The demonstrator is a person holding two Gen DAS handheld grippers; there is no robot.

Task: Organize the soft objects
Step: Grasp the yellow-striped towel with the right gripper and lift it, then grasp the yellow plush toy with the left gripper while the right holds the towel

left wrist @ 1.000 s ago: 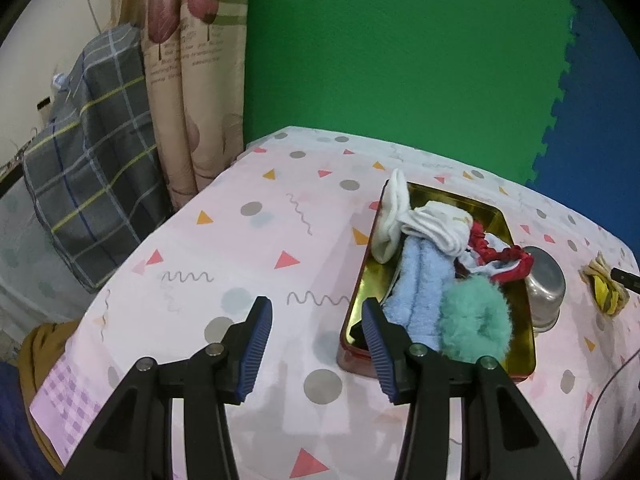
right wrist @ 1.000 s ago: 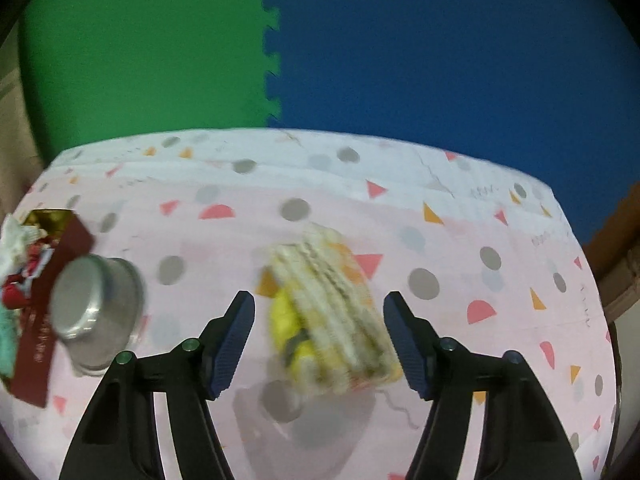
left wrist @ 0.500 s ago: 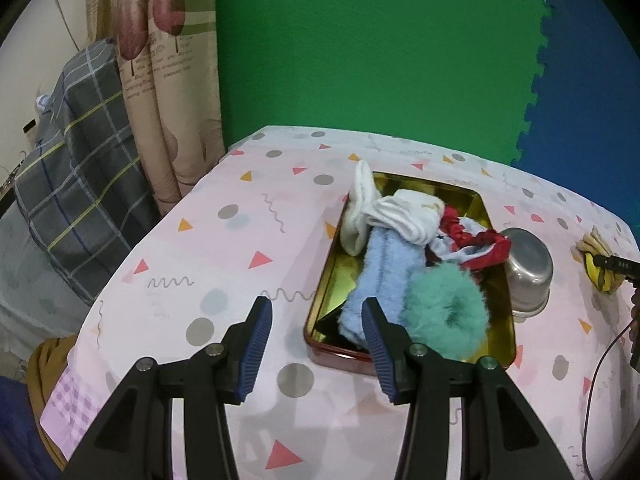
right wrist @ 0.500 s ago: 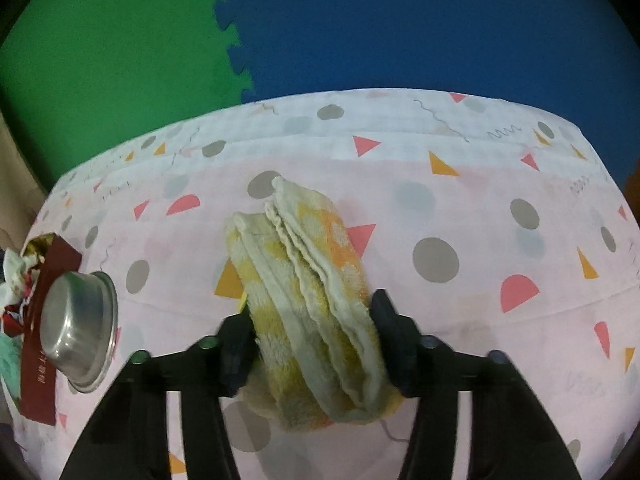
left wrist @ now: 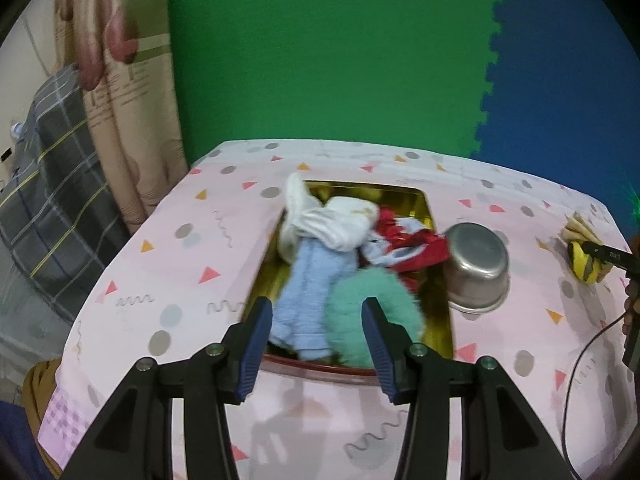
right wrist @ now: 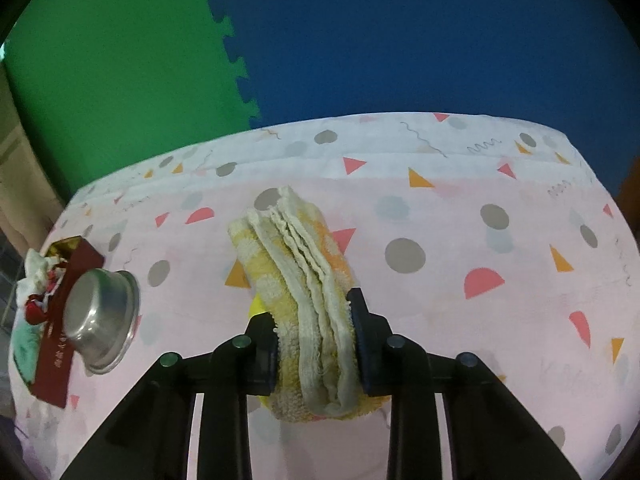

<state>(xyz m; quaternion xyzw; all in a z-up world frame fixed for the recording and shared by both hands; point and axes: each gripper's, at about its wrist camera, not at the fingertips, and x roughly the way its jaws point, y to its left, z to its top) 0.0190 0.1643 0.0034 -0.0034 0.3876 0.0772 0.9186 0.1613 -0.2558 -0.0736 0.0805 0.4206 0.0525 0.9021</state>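
Folded towel [right wrist: 300,280] in right gripper [right wrist: 314,336]

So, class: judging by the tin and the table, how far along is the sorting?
Done: socks and a teal scrunchie lie in the gold tin. In hand: the right hand-held gripper is closing on the yellow towel. Left: carrying it to the tin.

The left gripper [left wrist: 317,334] hangs wide apart above the near end of a gold tin [left wrist: 424,208] holding a blue sock [left wrist: 316,276], a teal fluffy piece [left wrist: 372,300] and white socks [left wrist: 340,222]. A steel bowl [left wrist: 476,266] lies tipped just beside it on the surface [left wrist: 168,264].
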